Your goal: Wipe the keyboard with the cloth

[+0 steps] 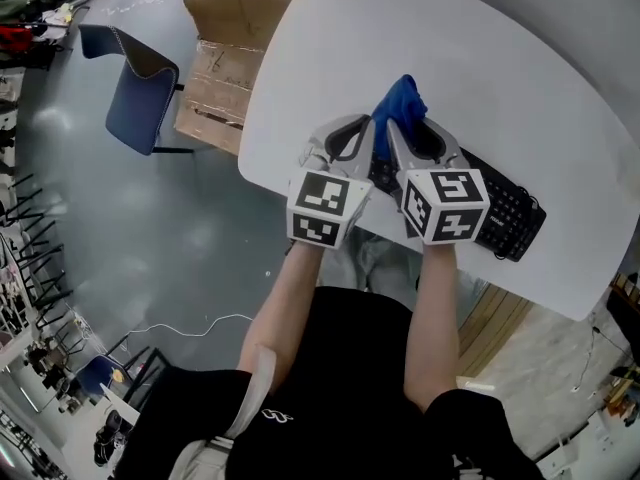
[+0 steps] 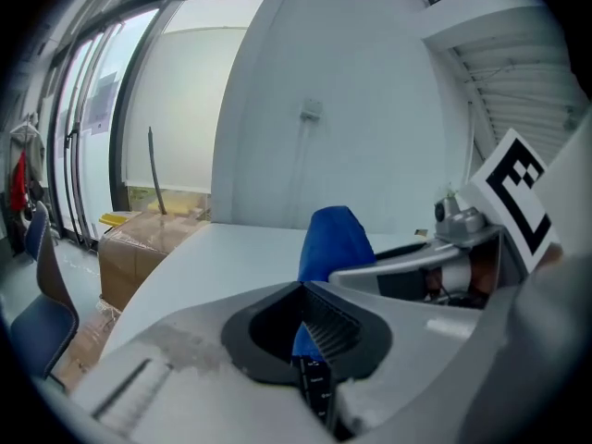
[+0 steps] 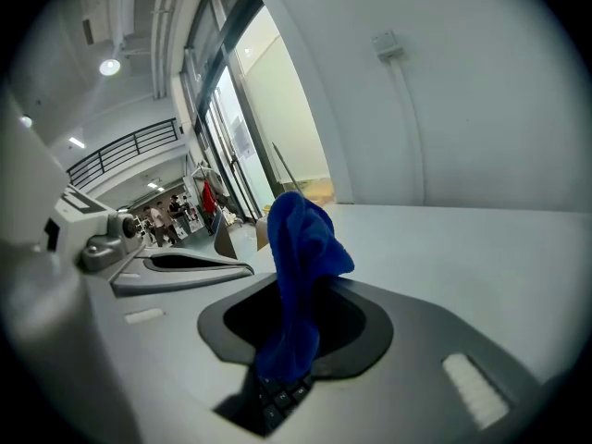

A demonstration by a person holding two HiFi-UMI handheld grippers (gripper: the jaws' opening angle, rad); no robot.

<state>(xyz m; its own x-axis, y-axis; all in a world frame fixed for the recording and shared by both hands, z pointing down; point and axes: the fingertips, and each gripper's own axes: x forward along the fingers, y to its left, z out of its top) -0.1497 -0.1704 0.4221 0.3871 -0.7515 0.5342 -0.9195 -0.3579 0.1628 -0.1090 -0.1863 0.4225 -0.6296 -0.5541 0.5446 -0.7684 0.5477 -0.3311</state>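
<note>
Blue cloth (image 1: 400,101): pinched by left tongs (image 2: 310,339) and right tongs (image 3: 289,357) together; black keyboard (image 1: 512,213) beneath, 5 o'clock on white counter (image 1: 480,58).

Open office/lab hall: white table (image 1: 480,58) with keyboard (image 1: 510,213), blue chair (image 1: 140,93), cardboard boxes (image 1: 235,13) on grey floor (image 1: 120,258), tall windows (image 2: 92,137), mezzanine railing (image 3: 125,151).

- From the head view we see only the right end of the keyboard (image 1: 510,213); the rest lies under the left gripper (image 1: 368,128), the right gripper (image 1: 395,131) and the cloth (image 1: 400,101).
- In the left gripper view the jaws hide the cloth's lower part from us.
- The people (image 3: 171,218) far off in the right gripper view are too small to make out.
</note>
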